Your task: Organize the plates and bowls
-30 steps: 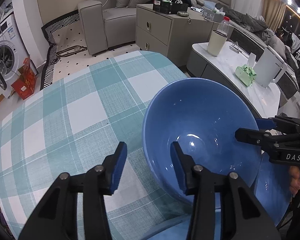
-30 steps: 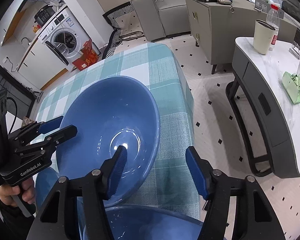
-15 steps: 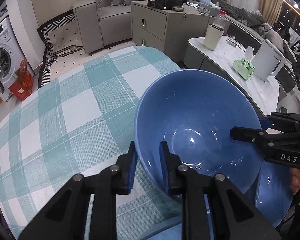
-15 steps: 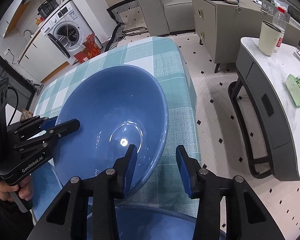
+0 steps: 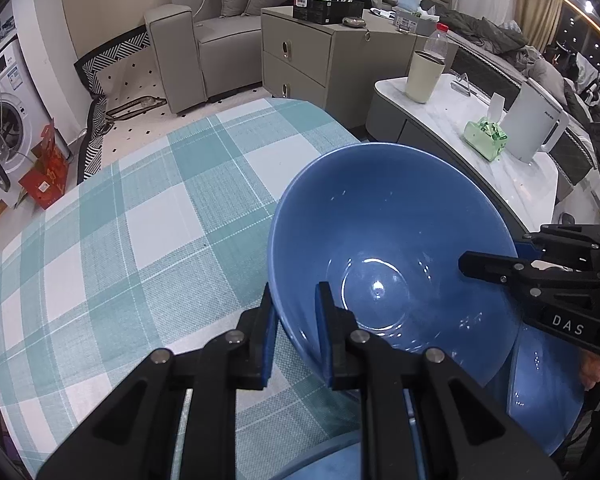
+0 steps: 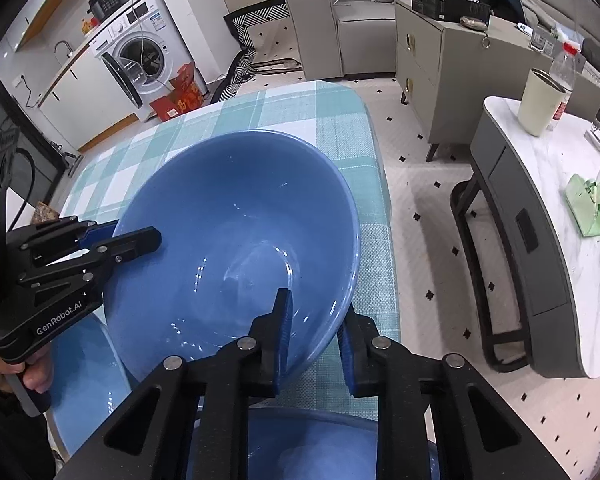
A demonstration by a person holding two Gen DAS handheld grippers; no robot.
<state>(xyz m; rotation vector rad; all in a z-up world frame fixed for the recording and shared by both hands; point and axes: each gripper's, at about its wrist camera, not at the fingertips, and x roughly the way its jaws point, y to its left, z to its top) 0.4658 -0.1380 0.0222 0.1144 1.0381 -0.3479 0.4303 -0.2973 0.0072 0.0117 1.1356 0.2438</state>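
Bare checked tablecloth (image 5: 140, 248) left of blue bowl (image 5: 384, 248), blue plates (image 6: 312, 444) crowding near edge

**Black Handheld Grippers, Blue Pads**

Matte black plastic throughout. Left gripper (image 5: 294, 322): two angular fingers with triangular cut-outs, round silver screws at the joints, flat blue pads (image 5: 269, 338) inside. Right gripper (image 6: 314, 338): same build, same blue pads (image 6: 285, 332) and silver screws. White lettering "GenRobot.AI" on one side, "DAS" on the other. Black cable looping behind the left housing.
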